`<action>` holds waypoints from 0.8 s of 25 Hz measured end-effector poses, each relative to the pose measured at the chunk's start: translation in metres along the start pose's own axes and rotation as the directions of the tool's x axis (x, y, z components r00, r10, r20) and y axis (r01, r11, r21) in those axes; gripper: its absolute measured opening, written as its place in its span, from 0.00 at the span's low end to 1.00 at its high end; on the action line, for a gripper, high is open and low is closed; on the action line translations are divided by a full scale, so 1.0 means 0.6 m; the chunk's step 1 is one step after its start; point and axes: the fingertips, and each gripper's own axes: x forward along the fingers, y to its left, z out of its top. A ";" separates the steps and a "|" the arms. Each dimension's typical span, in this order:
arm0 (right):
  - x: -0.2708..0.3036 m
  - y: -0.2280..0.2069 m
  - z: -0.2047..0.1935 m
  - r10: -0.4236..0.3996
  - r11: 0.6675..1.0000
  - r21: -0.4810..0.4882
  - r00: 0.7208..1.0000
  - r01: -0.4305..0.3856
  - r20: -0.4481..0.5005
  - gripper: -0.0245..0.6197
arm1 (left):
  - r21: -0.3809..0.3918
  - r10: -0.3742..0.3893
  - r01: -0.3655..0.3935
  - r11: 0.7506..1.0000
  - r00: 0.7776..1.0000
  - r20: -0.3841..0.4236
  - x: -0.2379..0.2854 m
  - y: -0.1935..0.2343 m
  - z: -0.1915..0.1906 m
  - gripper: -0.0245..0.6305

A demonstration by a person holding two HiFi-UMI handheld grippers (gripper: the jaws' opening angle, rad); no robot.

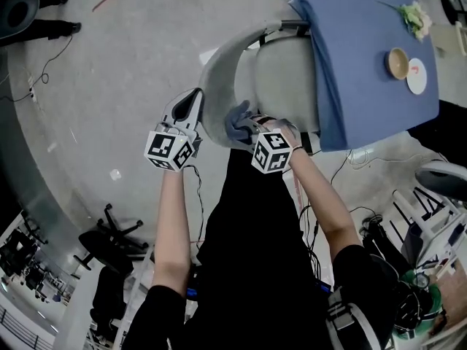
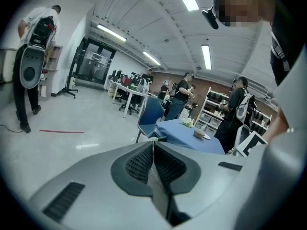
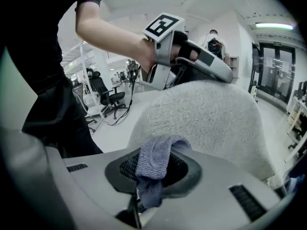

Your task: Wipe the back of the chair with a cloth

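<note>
A light grey chair with a curved backrest [image 1: 222, 71] stands before me, its seat tucked toward a blue-covered table. In the right gripper view the fabric backrest [image 3: 211, 119] fills the middle. My right gripper [image 1: 246, 126] is shut on a blue-grey cloth [image 1: 237, 122], which sits at the near face of the backrest. The cloth [image 3: 153, 164] bunches over the jaws of the right gripper [image 3: 149, 176]. My left gripper [image 1: 191, 106] is at the backrest's left edge, jaws pressed together with nothing between them [image 2: 153, 169].
The table [image 1: 365, 57] with a blue cloth carries a bowl [image 1: 398, 63], a white plate [image 1: 417, 76] and flowers [image 1: 414, 17]. Black office chairs [image 1: 109, 239] and cables lie on the floor to my left. Several people stand around in the room.
</note>
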 end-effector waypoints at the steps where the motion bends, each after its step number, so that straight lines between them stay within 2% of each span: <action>1: -0.005 -0.002 0.010 -0.004 1.000 -0.002 1.000 0.004 0.012 0.17 | -0.003 0.002 -0.002 1.000 1.000 0.002 0.000 -0.001 -0.001 0.07; 6: -0.035 -0.005 0.066 -0.019 1.000 0.014 0.996 0.018 0.090 0.17 | -0.042 -0.022 0.022 0.999 1.000 0.020 -0.012 -0.006 -0.001 0.07; 9: -0.058 -0.001 0.101 -0.018 0.999 0.040 0.990 0.013 0.142 0.17 | -0.042 -0.037 0.037 0.998 0.999 -0.003 -0.023 -0.015 -0.003 0.07; 14: -0.101 0.002 0.143 -0.040 0.996 0.086 0.979 0.023 0.199 0.17 | 0.015 -0.081 0.082 0.996 0.993 -0.081 -0.047 -0.039 0.001 0.07; 20: -0.166 -0.006 0.171 -0.121 0.981 0.178 0.965 0.080 0.232 0.17 | 0.108 -0.120 0.131 0.985 0.987 -0.103 -0.085 -0.064 0.041 0.07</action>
